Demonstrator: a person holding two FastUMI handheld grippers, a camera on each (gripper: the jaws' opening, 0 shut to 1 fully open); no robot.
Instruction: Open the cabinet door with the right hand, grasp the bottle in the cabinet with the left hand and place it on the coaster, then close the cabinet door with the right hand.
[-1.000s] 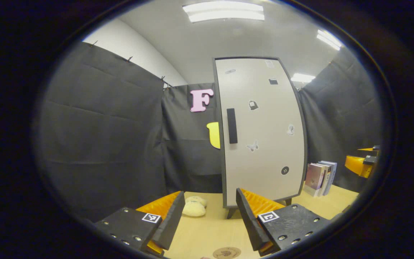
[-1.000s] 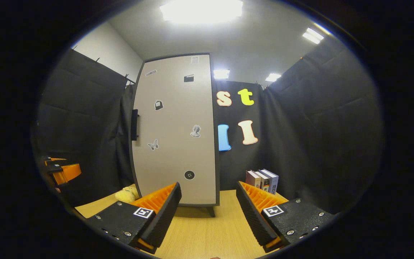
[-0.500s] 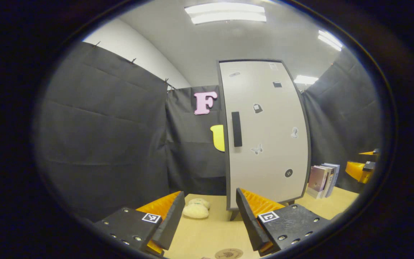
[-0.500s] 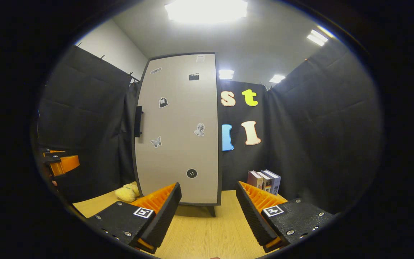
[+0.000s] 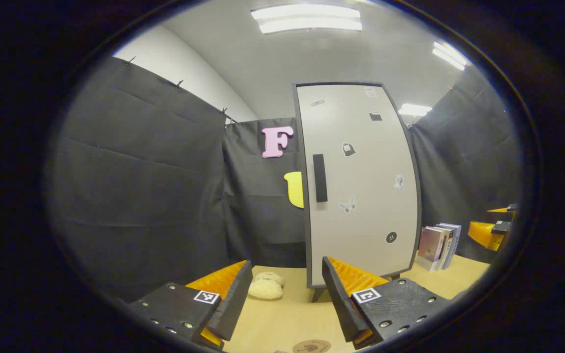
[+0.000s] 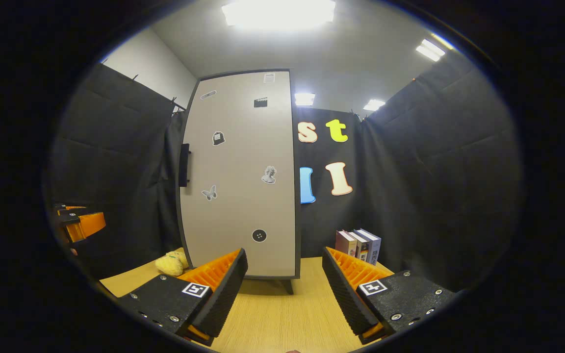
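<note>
A tall pale cabinet (image 5: 361,186) (image 6: 241,176) stands on the wooden table with its door shut and stickers on the front. Its dark handle (image 5: 320,178) (image 6: 184,164) runs upright along the door's left edge. The cabinet's inside is hidden. A round brown coaster (image 5: 311,346) lies on the table at the bottom of the left gripper view. My left gripper (image 5: 286,300) is open and holds nothing, short of the cabinet. My right gripper (image 6: 285,289) is open too, facing the door's lower right part; it also appears in the left gripper view at the right edge (image 5: 491,230).
A pale plush toy (image 5: 266,286) (image 6: 170,264) lies on the table left of the cabinet. Several books (image 5: 438,244) (image 6: 360,245) stand upright to its right. Black cloth walls close in the table on all sides.
Both views have shifted slightly, a small drift of the hands. Both grippers stay open and the door stays shut.
</note>
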